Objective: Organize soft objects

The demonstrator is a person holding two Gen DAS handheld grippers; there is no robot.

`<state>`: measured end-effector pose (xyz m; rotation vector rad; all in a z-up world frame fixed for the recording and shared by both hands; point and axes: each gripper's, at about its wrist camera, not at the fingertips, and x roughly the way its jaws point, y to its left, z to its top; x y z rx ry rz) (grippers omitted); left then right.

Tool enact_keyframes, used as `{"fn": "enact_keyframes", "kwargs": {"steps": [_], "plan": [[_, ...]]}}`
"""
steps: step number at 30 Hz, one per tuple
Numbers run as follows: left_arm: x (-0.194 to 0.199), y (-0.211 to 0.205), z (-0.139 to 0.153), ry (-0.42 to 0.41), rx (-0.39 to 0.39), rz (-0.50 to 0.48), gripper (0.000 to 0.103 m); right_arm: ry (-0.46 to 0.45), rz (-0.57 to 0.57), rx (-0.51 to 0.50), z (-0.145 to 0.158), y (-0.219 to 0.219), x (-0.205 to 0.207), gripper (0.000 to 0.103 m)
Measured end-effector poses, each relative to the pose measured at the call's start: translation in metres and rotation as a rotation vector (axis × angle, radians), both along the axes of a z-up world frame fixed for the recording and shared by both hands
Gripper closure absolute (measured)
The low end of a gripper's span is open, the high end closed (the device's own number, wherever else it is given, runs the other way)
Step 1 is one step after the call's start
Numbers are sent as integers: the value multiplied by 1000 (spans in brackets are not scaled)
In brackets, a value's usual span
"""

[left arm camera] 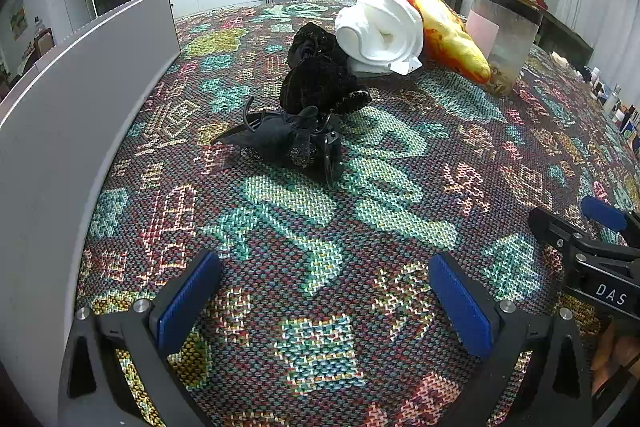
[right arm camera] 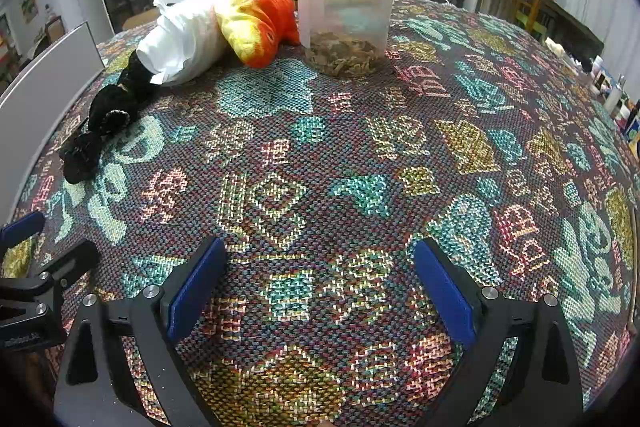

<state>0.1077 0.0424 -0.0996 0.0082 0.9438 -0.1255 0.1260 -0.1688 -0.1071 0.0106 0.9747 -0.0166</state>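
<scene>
A black fabric bundle with a hair clip [left arm camera: 286, 143] [right arm camera: 82, 153] lies on the woven tablecloth [left arm camera: 320, 227]. Behind it sits a black velvet piece [left arm camera: 316, 83] [right arm camera: 114, 107], then a rolled white cloth [left arm camera: 380, 31] [right arm camera: 184, 35] and an orange-yellow plush [left arm camera: 452, 35] [right arm camera: 256, 23]. My left gripper [left arm camera: 324, 301] is open, low over the cloth, well short of the black bundle. My right gripper [right arm camera: 320, 291] is open too, over bare cloth with nothing between its blue pads [right arm camera: 196, 291]. The right gripper [left arm camera: 596, 239] also shows at the left view's right edge.
A clear plastic jar with a black lid [right arm camera: 346, 3] [left arm camera: 504, 39] stands beside the plush. A grey panel [left arm camera: 72, 115] [right arm camera: 44, 83] rims the table's left side. Small bottles and boxes [right arm camera: 616, 99] line the far right edge.
</scene>
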Motion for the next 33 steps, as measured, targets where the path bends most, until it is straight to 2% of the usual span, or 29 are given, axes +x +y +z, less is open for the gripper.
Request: {"fn": "enact_keyframes", "kwargs": {"steps": [7,11,13,15,19,22,26,28,32,33], "plan": [[-1,1,1,-4,-11,-1,0,0,-1,-1,0,0,0,6],[-10,23,12,-57,-154,5,0,0,-1,-1,0,0,0,6],[-15,36,18,-86,-184,49,0,0,-1,-1,0,0,0,6],[-15,42,21,-74,-188,68,0,0,-1,-1,0,0,0,6],[-6,39,37,-89,-143,54,0,0,-1,-1,0,0,0,6],[21,33,58,-109,-119,27,0,0,-1,-1,0,0,-1,6],[87,10,64,19,-24,-68,1,0,-2,-2,0,0,-1,6],[117,-3,55,85,28,-105,5,0,-2,-1,0,0,-1,6],[149,-22,31,163,121,-146,6,0,-2,-2,0,0,-1,6],[152,-27,24,180,138,-163,12,0,-2,-2,0,0,-1,6]]}}
